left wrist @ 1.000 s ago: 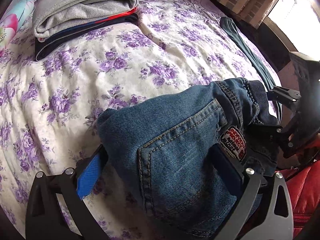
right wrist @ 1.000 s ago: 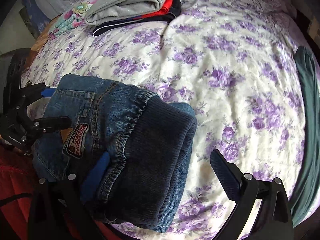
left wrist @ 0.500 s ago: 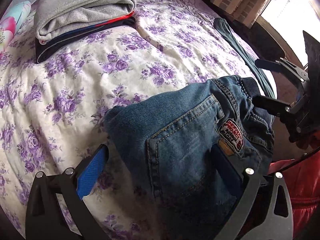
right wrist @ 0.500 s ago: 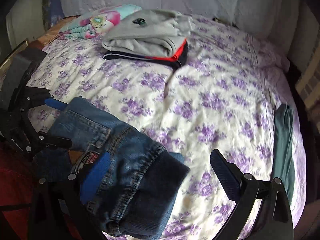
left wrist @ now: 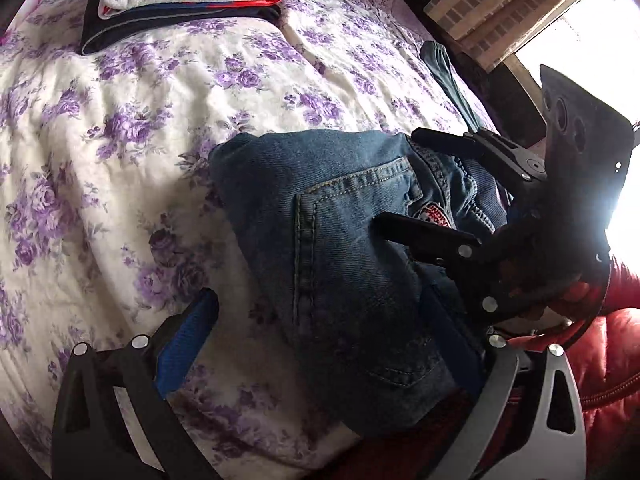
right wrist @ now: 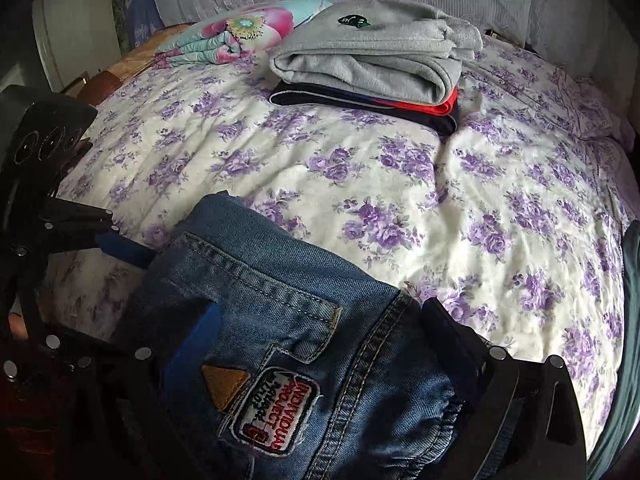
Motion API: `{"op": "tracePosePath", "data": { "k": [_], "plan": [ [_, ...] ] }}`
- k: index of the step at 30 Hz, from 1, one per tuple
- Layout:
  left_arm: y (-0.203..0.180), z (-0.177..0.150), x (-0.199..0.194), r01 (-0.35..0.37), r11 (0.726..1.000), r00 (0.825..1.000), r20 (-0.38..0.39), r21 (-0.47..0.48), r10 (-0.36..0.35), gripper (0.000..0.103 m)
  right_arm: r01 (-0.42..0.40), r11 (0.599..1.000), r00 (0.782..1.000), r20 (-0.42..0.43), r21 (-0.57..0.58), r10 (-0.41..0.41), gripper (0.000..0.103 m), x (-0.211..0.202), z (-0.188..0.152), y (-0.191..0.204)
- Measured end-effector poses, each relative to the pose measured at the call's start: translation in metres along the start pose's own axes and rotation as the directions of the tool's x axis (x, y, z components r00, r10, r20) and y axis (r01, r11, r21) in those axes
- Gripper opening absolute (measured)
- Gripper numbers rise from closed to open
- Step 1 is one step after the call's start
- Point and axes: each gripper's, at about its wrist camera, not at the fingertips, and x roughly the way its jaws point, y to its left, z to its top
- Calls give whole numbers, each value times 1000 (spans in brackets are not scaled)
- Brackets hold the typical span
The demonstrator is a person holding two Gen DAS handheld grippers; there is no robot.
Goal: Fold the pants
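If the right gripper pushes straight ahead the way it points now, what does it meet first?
The folded jeans: they already fill the space between the right gripper fingers. Past them lies bare floral bedspread, then probably the stack of folded clothes; depth is hard to judge.

Floral-quilted bed point(right wrist: 360, 184), bright window point(left wrist: 580, 20), pale wall point(right wrist: 68, 40)

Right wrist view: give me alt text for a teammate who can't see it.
Folded blue jeans, patch facing up, fill the foreground between the right gripper's fingers at the near edge of a purple-flowered bedspread. The left gripper reaches in from the left. A folded clothes stack and a floral pillow lie farther back.
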Motion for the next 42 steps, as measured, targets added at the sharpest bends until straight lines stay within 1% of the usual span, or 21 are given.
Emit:
{"op": "tracePosePath", "data": {
  "k": [2,8,10,13,16,18,19,20,21,23,24,27,29,31,32,33,36,38,39,41,42],
  "plan": [
    [1,-2,-3,11,1000,1000,6,-3,-11,98,-3,1000,1000,1,0,3,100,0,0,0],
    [-6,-4,-16,-11,999,1000,18,46,10,98,-13,1000,1000,-3,11,13,99,-5,4,-4],
    [-6,-6,-18,-1,999,1000,1,51,1,98,26,999,1000,11,18,-26,99,-19,4,-9],
    [-8,-11,-14,13,997,999,-39,73,-10,98,48,999,997,64,19,-49,99,-49,-4,-24],
    [-14,-13,-2,35,994,997,-79,108,-26,98,94,995,996,8,27,-94,99,-56,-21,-37],
    [-13,-13,16,32,994,992,-128,103,-19,99,117,991,991,-72,61,-112,99,-43,-37,-48],
    [-11,-13,23,47,995,990,-139,86,-35,99,128,988,983,-141,83,-116,99,-29,-47,-52],
    [-8,-12,28,52,996,990,-137,78,-41,99,95,983,987,-147,158,-72,100,-22,-55,-60],
    [-10,-12,30,44,994,992,-125,98,-31,99,54,964,992,-128,259,-21,100,-17,-61,-68],
    [-13,-11,31,27,993,992,-124,117,-12,99,-17,905,989,-128,426,79,100,-7,-72,-84],
    [-13,-10,31,29,993,992,-126,114,-14,99,-40,887,987,-123,460,108,100,-6,-75,-88],
    [-15,-9,31,24,992,990,-139,123,-7,99,-31,910,988,-128,413,92,100,-11,-72,-85],
    [-22,-2,22,-6,986,993,-112,166,25,99,-5,936,990,-130,352,54,99,-23,-65,-82],
    [-30,4,8,-27,978,997,-59,205,40,99,54,960,995,-96,275,-28,99,-42,-59,-83],
    [-31,7,5,-25,977,998,-51,213,37,99,68,964,995,-82,257,-48,99,-49,-57,-89],
    [-31,8,4,-20,976,998,-54,215,33,99,63,964,996,-75,260,-45,99,-54,-56,-96],
    [-31,17,8,-12,977,997,-69,213,27,99,65,941,997,-61,332,-47,99,-57,-58,-120],
    [-36,25,2,-2,977,1000,-26,211,8,99,41,922,999,-40,385,-27,99,-57,-59,-130],
    [-36,30,-5,13,981,1000,6,195,-14,98,31,910,999,-21,413,-25,99,-58,-60,-133],
    [-25,42,-16,70,990,996,42,119,-76,98,-4,892,1000,1,452,4,99,-56,-62,-137],
    [-17,46,-16,72,994,996,41,82,-76,98,-15,887,1000,1,462,17,99,-54,-63,-137]
  ]
}}
